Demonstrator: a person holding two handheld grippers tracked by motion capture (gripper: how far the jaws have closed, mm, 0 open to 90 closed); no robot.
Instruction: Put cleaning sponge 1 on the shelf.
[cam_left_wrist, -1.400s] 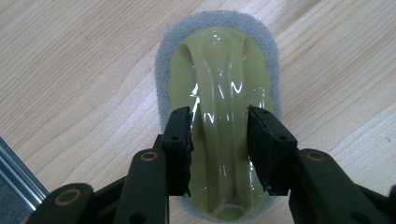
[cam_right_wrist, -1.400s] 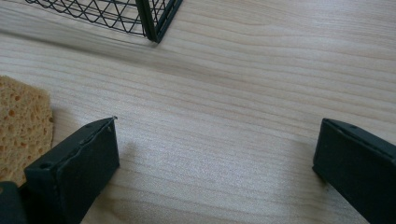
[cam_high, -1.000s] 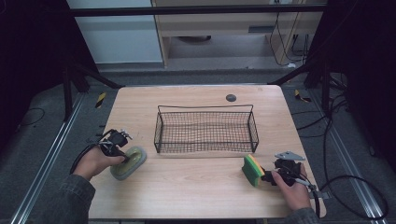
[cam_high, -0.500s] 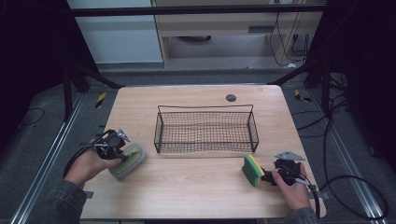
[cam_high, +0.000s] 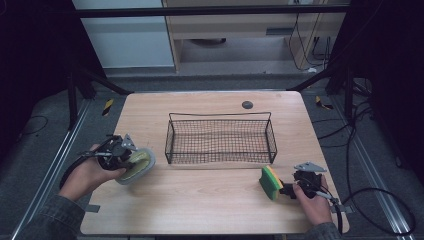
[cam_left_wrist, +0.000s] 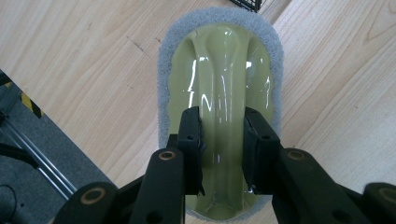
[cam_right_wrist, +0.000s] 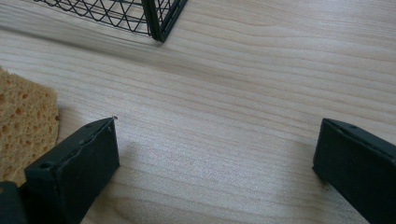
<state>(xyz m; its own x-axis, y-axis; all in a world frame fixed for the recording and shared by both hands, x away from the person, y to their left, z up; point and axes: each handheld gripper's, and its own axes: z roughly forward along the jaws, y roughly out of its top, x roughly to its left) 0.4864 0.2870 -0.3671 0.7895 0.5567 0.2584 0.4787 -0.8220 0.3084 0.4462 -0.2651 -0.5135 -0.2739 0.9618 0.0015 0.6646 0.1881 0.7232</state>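
Reaching in from the table's lower left corner, the person's left hand (cam_high: 90, 172) angles its forearm up and to the right and carries the left gripper (cam_high: 131, 159) near the left edge of the light wooden table (cam_high: 210, 200). The left gripper view shows its two black jaws clamped on the raised glossy ridge of an oval scrubbing pad with an olive-green plastic handle and a grey scouring rim (cam_left_wrist: 219, 84); the pads press the ridge from both sides. In the high view that scrubbing pad (cam_high: 137, 165) sits tilted in the grip, just left of the black wire mesh basket (cam_high: 221, 137) and apart from it.

The right hand (cam_high: 312, 202) rests near the table's lower right edge, its forearm entering from the bottom, with the right gripper (cam_high: 285, 189) pointing left across the table. Its jaws stand wide apart in the right gripper view, bare wood between them and nothing held. A rectangular sponge with a yellow body and a green scouring face (cam_high: 271, 182) stands on edge just beside the gripper's tips; the right gripper view shows its porous yellow side (cam_right_wrist: 23, 126) next to the left-hand jaw, though whether they touch I cannot tell.

Open wood runs between the two hands along the front of the table. The basket stands in the middle, its interior free, with a small dark round disc (cam_high: 247, 104) behind it near the far edge.
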